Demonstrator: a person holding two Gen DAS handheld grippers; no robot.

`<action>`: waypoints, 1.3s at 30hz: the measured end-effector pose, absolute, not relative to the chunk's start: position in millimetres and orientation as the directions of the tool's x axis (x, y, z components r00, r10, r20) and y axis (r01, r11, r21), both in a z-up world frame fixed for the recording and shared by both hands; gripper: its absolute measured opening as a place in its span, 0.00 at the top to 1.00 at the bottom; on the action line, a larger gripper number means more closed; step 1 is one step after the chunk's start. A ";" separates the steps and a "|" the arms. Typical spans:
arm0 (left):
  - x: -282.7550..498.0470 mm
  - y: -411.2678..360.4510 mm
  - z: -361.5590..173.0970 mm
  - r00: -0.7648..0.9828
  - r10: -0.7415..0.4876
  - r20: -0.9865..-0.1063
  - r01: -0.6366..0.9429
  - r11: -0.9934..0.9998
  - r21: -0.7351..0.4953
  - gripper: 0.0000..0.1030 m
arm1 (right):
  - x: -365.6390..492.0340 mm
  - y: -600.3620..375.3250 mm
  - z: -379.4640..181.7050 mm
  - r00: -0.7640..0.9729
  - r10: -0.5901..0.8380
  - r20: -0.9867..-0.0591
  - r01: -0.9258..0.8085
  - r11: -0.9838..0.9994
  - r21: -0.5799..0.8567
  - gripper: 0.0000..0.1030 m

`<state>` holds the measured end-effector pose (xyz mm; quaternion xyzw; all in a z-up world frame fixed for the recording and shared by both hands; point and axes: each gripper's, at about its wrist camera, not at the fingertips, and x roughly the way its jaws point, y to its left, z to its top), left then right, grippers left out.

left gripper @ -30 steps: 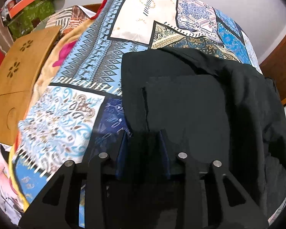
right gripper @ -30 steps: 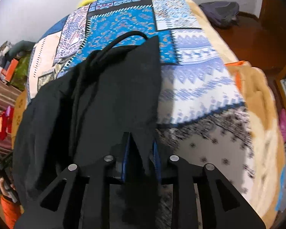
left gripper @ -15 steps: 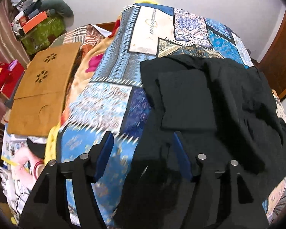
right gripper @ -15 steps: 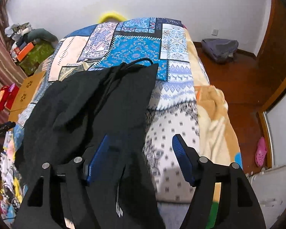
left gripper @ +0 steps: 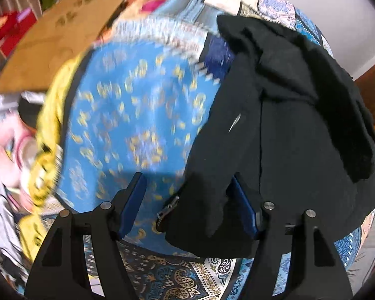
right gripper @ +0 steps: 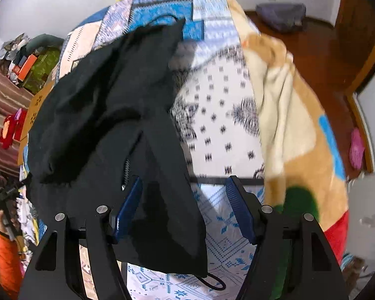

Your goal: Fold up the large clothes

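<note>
A black jacket [left gripper: 287,137] lies crumpled on the patchwork bedspread [left gripper: 137,112]. My left gripper [left gripper: 186,177] hovers over the jacket's near corner, jaws opening. The corner and its zipper pull [left gripper: 168,207] lie between the blue pads, which do not press on it. In the right wrist view the same jacket [right gripper: 107,105] fills the left half. My right gripper [right gripper: 184,178] stands open over a flap of its hem, close to the left pad and not pinched. A black drawcord [right gripper: 212,283] trails out below the hem.
A wooden lap table [left gripper: 62,32] stands beside the bed's left side. A tan and cream blanket [right gripper: 287,100] hangs over the bed's right edge. On the wooden floor beyond lie a grey bag [right gripper: 280,15] and a pink slipper [right gripper: 357,147]. Clutter [right gripper: 30,67] is piled at far left.
Both grippers were shut on the jacket's fabric and have let go, their jaws now wide. Both have drawn back toward the near end of the bed, and the jacket lies bunched.
</note>
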<state>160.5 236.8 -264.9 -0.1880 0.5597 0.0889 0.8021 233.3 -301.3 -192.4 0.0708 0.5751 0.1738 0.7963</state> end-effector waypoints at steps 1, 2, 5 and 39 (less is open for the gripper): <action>158.9 236.4 -269.2 0.366 -0.076 -0.928 -0.360 0.907 -0.216 0.33 | 233.4 -300.7 -195.8 0.276 0.361 -0.891 -0.196 0.929 0.315 0.36; 157.6 236.7 -271.0 0.372 -0.078 -0.925 -0.365 0.904 -0.223 0.31 | 233.5 -299.5 -197.3 0.281 0.361 -0.889 -0.202 0.928 0.313 0.36; 155.0 229.0 -273.5 0.388 -0.085 -0.918 -0.363 0.901 -0.237 0.26 | 233.3 -295.9 -198.8 0.291 0.357 -0.888 -0.206 0.930 0.306 0.34; 154.2 162.4 -239.8 0.508 -0.188 -0.840 -0.210 0.919 -0.333 0.83 | 203.2 -292.3 -176.3 0.331 0.511 -0.793 -0.201 0.859 0.470 0.92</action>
